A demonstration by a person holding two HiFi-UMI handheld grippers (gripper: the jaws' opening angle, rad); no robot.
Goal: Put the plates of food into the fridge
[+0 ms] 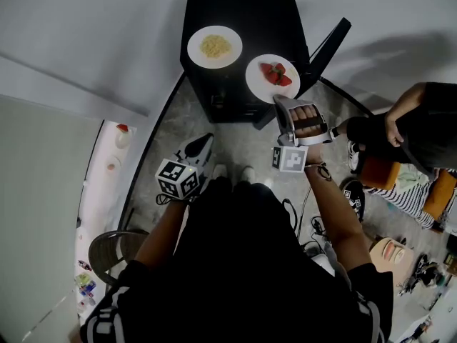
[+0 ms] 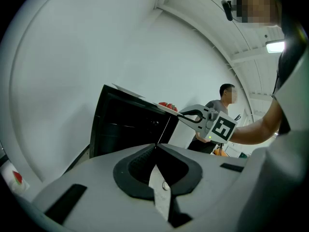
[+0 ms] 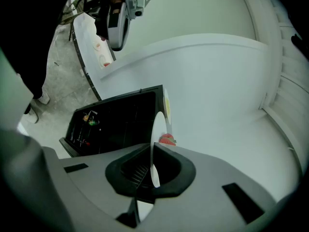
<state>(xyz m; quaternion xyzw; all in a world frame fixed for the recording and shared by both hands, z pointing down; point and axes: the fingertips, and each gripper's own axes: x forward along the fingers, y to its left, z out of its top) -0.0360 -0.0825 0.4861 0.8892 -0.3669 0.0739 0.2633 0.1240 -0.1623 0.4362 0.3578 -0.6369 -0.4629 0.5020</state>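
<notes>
A white plate of strawberries (image 1: 272,77) sits at the front right corner of the black fridge (image 1: 239,9), over its edge. My right gripper (image 1: 280,100) is shut on the plate's near rim. In the right gripper view the plate (image 3: 157,127) shows edge-on between the jaws, with the strawberries (image 3: 167,139) just past them. A second plate, with yellow noodles (image 1: 214,46), rests on the fridge top to the left. My left gripper (image 1: 203,143) hangs lower, in front of the fridge, shut with nothing in it (image 2: 155,148). The left gripper view shows the right gripper (image 2: 181,114) at the plate.
The fridge door (image 1: 330,45) stands open to the right, and the dark inside (image 2: 125,124) shows shelves. A person (image 1: 418,123) sits on the floor at the right among clutter. A white shelf (image 1: 107,184) and a round stool (image 1: 114,249) stand at the left.
</notes>
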